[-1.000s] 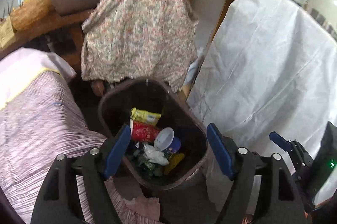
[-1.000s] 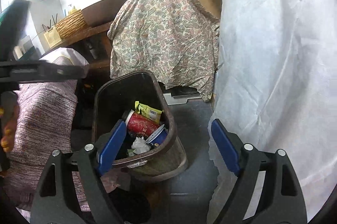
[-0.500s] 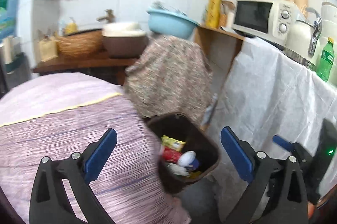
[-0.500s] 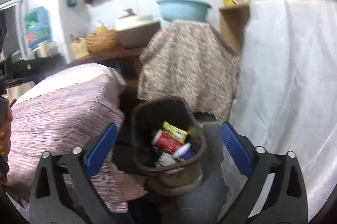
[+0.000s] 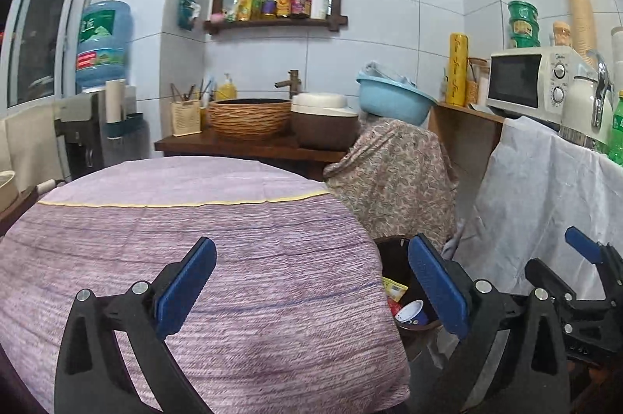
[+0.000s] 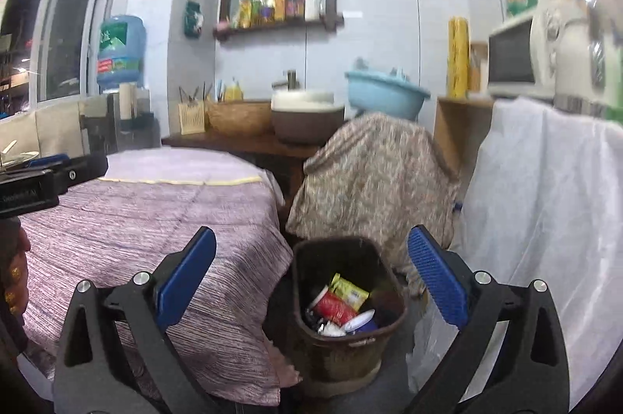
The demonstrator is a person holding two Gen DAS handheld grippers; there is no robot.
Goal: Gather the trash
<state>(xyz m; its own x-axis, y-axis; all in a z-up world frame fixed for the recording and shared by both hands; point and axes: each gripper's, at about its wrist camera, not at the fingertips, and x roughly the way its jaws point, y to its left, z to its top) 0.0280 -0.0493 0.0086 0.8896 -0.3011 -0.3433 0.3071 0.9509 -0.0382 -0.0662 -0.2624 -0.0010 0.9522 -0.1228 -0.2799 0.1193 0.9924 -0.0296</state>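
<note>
A dark brown trash bin point(image 6: 342, 347) stands on the floor between the purple-clothed table point(image 6: 155, 219) and a white-draped counter. In it lie a red can point(image 6: 335, 309), a yellow wrapper point(image 6: 348, 291) and a white and blue cup point(image 6: 360, 320). My right gripper point(image 6: 311, 254) is open and empty, raised above and in front of the bin. My left gripper point(image 5: 309, 258) is open and empty over the table's cloth point(image 5: 233, 258). In that view the bin point(image 5: 393, 250) shows only partly, behind the table edge and the right finger. The cup point(image 5: 410, 312) is visible inside.
A floral cloth point(image 6: 373, 180) covers something behind the bin. The white sheet point(image 6: 545, 219) hangs at the right under a microwave point(image 5: 529, 83). A wooden counter point(image 5: 241, 145) at the back bears a woven basin and a blue bowl point(image 5: 393, 98). The right gripper's tool point(image 5: 584, 258) shows at the far right.
Both grippers have risen from just above the bin and tilted up, so the table top and back wall now show. Both pairs of jaws have spread wider.
</note>
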